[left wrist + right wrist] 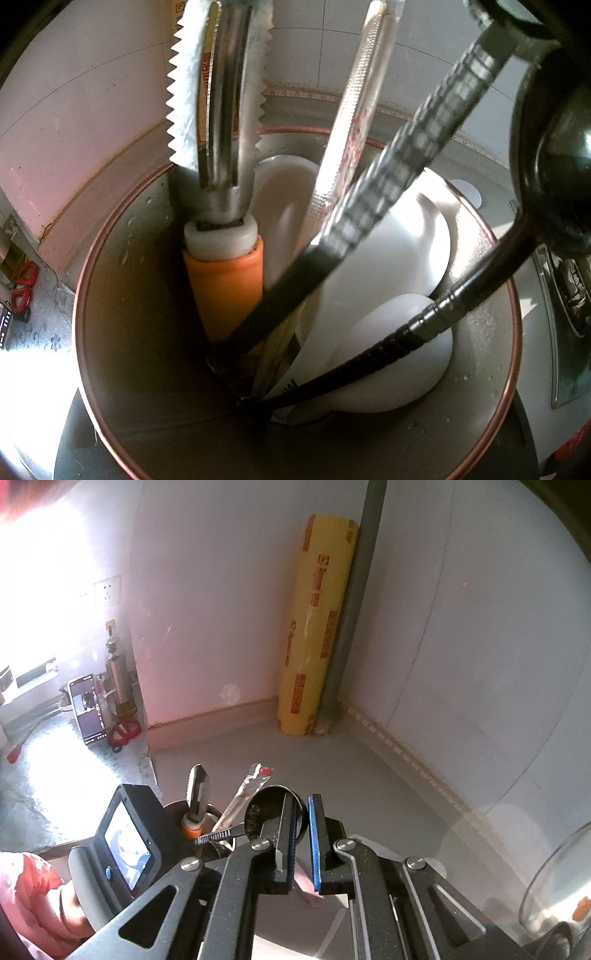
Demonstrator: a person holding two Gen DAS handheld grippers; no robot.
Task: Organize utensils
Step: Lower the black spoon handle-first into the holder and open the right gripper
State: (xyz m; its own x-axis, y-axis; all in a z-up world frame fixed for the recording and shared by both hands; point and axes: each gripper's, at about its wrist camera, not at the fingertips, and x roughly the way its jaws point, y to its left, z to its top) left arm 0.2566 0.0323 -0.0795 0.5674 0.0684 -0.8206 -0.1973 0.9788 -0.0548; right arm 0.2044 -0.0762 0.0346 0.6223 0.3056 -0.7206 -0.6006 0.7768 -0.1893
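Observation:
In the left wrist view I look straight down into a round metal utensil holder (pixel 122 295) with a copper rim. It holds an orange-handled peeler (pixel 225 280) with a serrated metal head, wrapped chopsticks (pixel 354 122), white spoons (pixel 388 258), and a black ladle (pixel 417 332). The left gripper's fingers do not show. In the right wrist view my right gripper (pixel 303 808) is slightly open with blue pads, just above the ladle's bowl (pixel 267 812), not clamping it. The peeler (pixel 197 790) and chopsticks (pixel 247 790) stick up to its left.
A yellow roll of cling film (pixel 317 627) stands in the wall corner. A phone (pixel 88 709), bottle (pixel 116 672) and red item (pixel 123 731) sit on the counter at left. The other hand-held device (pixel 125 845) is at lower left. A glass rim (pixel 554 878) is at right.

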